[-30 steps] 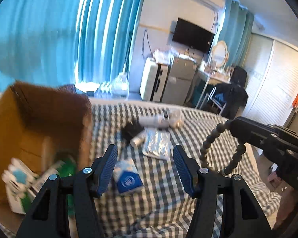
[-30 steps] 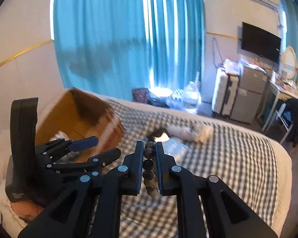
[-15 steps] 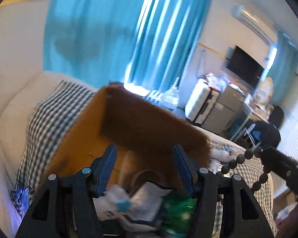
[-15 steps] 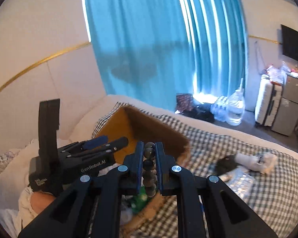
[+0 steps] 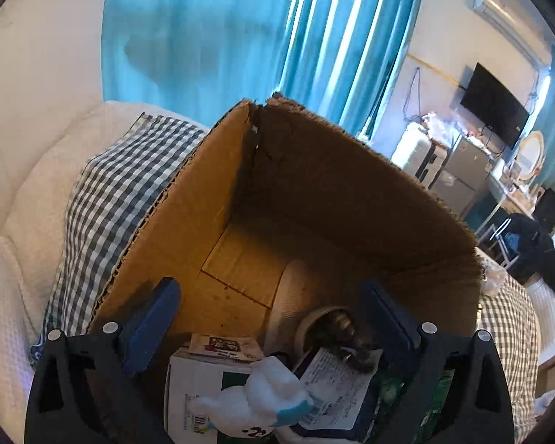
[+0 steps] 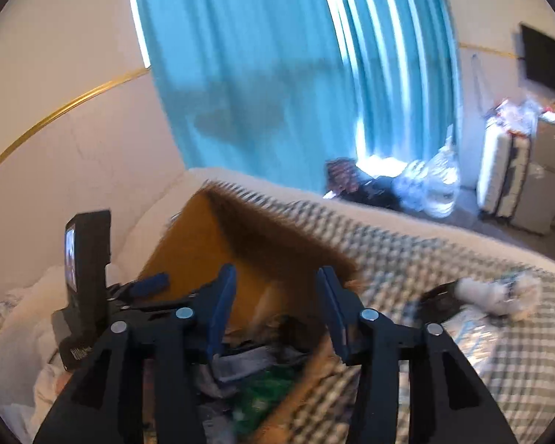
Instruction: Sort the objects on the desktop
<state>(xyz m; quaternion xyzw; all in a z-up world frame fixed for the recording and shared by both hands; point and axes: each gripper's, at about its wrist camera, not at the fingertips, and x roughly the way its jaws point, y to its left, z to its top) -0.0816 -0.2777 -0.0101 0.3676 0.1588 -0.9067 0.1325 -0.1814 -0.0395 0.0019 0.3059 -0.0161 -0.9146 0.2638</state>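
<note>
An open brown cardboard box (image 5: pixel 314 192) stands on the checked bedspread (image 5: pixel 107 199). It holds a white carton (image 5: pixel 196 388), a white plush toy (image 5: pixel 255 403), a dark beaded string (image 5: pixel 344 329) and green packets. My left gripper (image 5: pixel 270 314) is open and empty over the box. My right gripper (image 6: pixel 275 303) is open and empty above the box's near edge (image 6: pixel 211 244). In the right wrist view a white item (image 6: pixel 495 292), a black item (image 6: pixel 440 296) and a clear packet (image 6: pixel 473 336) lie on the bed.
The left gripper's body (image 6: pixel 88 277) stands to the left of the box in the right wrist view. Blue curtains (image 6: pixel 277 74) hang behind the bed. White pillows (image 5: pixel 26 185) lie to the left. Suitcases (image 6: pixel 507 177) and a water bottle (image 6: pixel 436 181) stand on the floor.
My right gripper was shut on the beaded string; it has opened and the string is out of it, now in the box. Both grippers moved left over the box.
</note>
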